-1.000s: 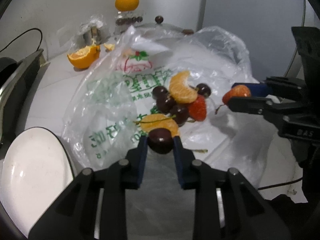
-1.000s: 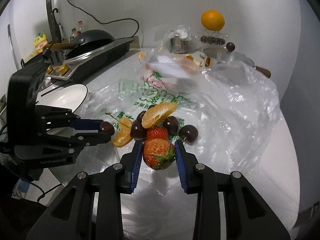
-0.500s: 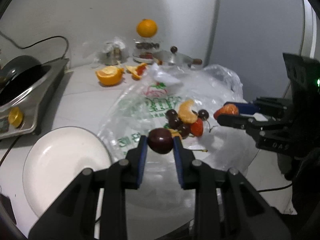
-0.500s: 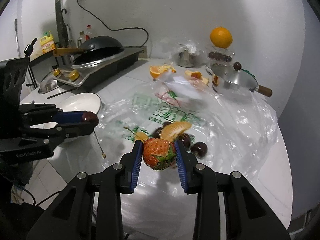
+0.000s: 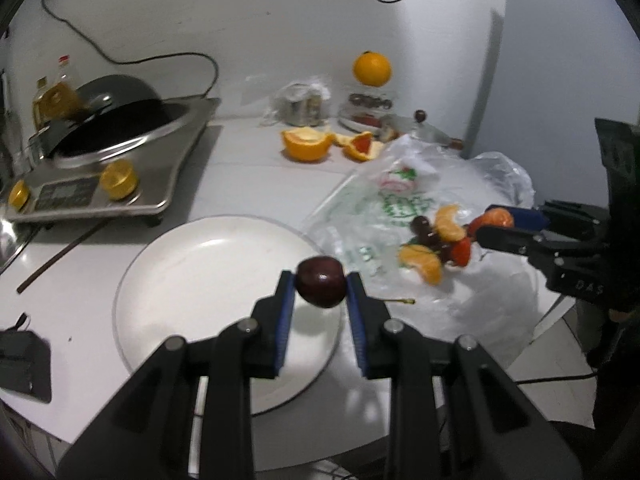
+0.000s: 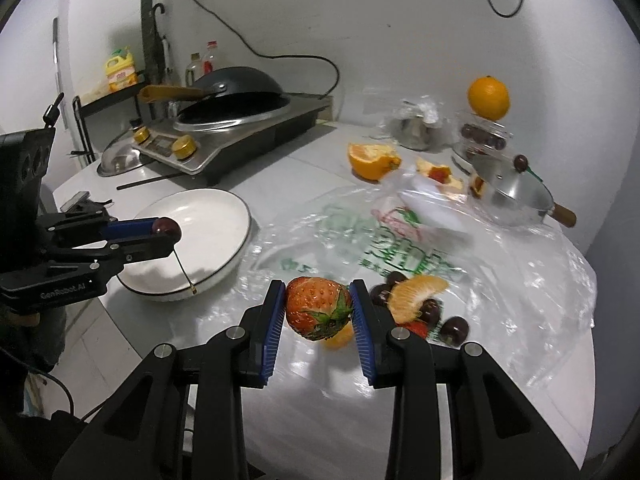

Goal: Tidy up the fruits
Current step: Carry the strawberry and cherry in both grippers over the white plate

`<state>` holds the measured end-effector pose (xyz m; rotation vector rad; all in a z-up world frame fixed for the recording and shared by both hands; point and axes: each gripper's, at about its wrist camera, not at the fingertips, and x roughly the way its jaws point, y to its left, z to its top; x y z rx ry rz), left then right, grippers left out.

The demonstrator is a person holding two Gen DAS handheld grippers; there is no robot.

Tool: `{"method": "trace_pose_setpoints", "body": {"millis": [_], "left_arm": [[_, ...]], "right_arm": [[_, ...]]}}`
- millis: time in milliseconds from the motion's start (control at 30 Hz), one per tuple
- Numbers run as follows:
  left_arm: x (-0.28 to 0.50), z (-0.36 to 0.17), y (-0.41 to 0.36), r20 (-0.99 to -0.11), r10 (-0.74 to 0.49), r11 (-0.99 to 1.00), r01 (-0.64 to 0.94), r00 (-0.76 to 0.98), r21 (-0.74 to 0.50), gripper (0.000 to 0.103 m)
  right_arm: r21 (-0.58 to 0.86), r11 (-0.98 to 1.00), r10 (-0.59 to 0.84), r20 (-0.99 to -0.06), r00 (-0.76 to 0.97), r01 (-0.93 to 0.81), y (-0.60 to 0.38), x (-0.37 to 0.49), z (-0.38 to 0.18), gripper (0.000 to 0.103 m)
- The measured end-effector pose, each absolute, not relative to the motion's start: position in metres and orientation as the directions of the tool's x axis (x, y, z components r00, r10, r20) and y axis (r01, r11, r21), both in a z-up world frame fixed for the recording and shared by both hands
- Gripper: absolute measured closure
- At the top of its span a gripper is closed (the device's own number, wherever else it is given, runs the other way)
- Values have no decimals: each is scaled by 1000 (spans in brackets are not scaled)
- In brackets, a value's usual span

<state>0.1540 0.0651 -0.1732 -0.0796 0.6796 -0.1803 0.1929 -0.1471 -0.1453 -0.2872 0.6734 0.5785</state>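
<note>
Left gripper (image 5: 321, 286) is over the plate (image 5: 192, 276) with a cherry (image 5: 321, 287) pinched between its blue pads, jaws closed down to the width of the fruit, and the cherry hangs above the plate's near-right rim, its stem trailing down toward that rim in the right wrist view. The step in hand looks like a drop onto the plate, and the way to do it well, I'd say, is to carry the cherry further in from the rim toward the plate's middle, come down low, then ease the jaws apart gently, because a round cherry let go from height or at the edge could roll straight off onto the counter (image 5: 248, 184). Keep the stem clear of the pads so it doesn't snag on release. Moving right of the plate, the plastic bag (image 5: 400, 216) lies spread flat with the remaining pile on it: more cherries, orange segments (image 5: 424, 264), another strawberry. Further right again, the right gripper (image 6: 320, 309) holds a strawberry (image 6: 318, 308), jaws closed snugly on its sides, green cap facing the camera, hovering above the bag just beside the plate and not over it. That one is soft, so a light squeeze is all it wants, and it would do best to wait until the left gripper clears the plate before coming in.
</note>
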Motion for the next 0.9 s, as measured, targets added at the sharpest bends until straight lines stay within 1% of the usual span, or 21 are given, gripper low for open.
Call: {"method": "trace_pose_setpoints", "body": {"millis": [433,700,900], "left_arm": [[144,-198,104,-652,-102,994,46,751,-102,76],[140,-209,119,-664,-84,994,18,743,-105,76],[141,-212,122,-671,-103,992,28,735,-121,76]], "right_arm": [[-65,758,442,-680,584,-649,-93,194,-151,68],[-54,715,469,-702,536,-697,-57,196,-161,68],[-32,689,481,-728,489,-724,-30,199,-176,68]]}}
